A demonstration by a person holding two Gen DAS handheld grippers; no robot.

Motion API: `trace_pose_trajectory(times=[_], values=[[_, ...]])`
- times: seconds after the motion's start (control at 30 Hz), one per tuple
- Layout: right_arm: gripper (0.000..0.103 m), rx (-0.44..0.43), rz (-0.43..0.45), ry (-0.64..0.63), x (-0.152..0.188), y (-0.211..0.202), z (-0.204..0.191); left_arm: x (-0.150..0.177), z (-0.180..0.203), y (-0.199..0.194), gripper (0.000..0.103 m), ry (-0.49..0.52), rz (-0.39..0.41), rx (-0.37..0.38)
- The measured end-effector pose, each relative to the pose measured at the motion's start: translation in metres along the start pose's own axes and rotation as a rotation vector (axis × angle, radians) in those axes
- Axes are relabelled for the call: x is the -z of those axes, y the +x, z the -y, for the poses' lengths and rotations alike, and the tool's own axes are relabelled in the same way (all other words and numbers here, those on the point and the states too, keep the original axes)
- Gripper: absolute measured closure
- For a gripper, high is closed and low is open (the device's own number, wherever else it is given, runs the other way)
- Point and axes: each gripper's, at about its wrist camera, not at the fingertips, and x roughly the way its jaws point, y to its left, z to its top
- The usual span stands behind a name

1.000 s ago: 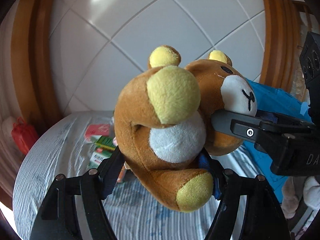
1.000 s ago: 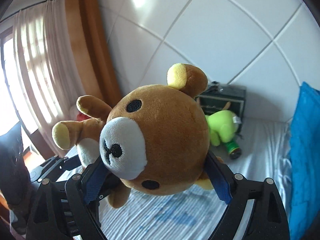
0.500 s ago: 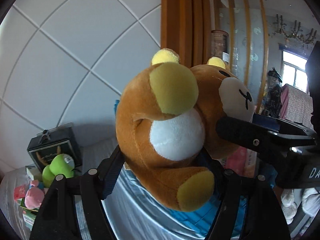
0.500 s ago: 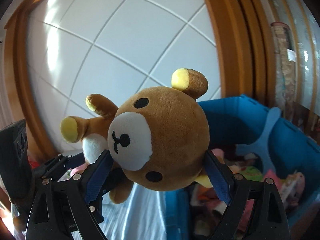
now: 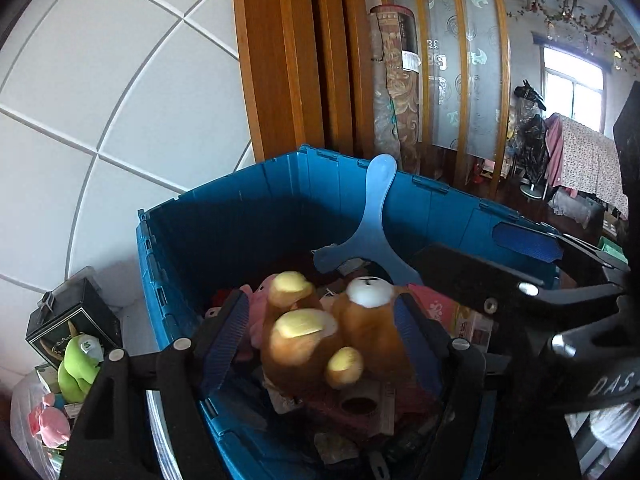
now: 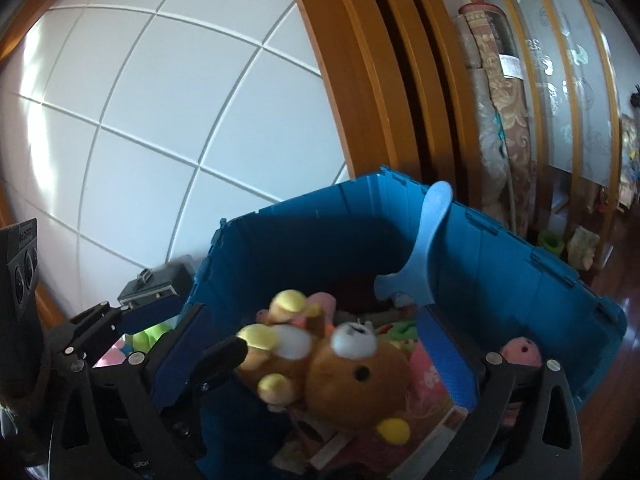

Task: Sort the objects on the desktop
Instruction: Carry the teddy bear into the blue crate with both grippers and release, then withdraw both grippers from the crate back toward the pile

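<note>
The brown teddy bear (image 5: pixel 332 344) (image 6: pixel 352 372) is blurred and lies low inside the blue storage bin (image 5: pixel 304 152) (image 6: pixel 380 172), on top of the toys there. My left gripper (image 5: pixel 320 300) hangs over the bin with its jaws opening. The bear shows between its blue pads (image 5: pixel 224 336), but they do not press on it. My right gripper (image 6: pixel 310 312) is also opening above the bin, wide of the bear's head. In each view the other gripper reaches in from the side.
A light-blue three-armed plastic piece (image 5: pixel 372 232) leans on the bin's far wall. Left of the bin stand a black box (image 5: pixel 68 320), a green plush (image 5: pixel 76 364) and a pink plush (image 5: pixel 48 424). A wooden door frame and rolled carpet (image 5: pixel 392 80) rise behind.
Both grippers swung from the tiled wall to above the blue bin, carrying the bear. Their jaws have widened and the bear has dropped away from the pads into the bin.
</note>
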Motion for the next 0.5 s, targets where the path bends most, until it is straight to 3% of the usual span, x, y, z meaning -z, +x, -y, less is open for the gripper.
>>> trace_pose_trajectory(times=[0.27, 0.5], values=[[0.000, 0.038, -0.017, 0.022, 0.006, 0.014, 0.019, 0.002, -0.013, -0.002, 0.021, -0.039, 0.008, -0.057], [0.000, 0.152, 0.050, -0.101, 0.011, 0.011, -0.007, 0.017, -0.042, -0.027, 0.016, -0.088, 0.060, -0.115]])
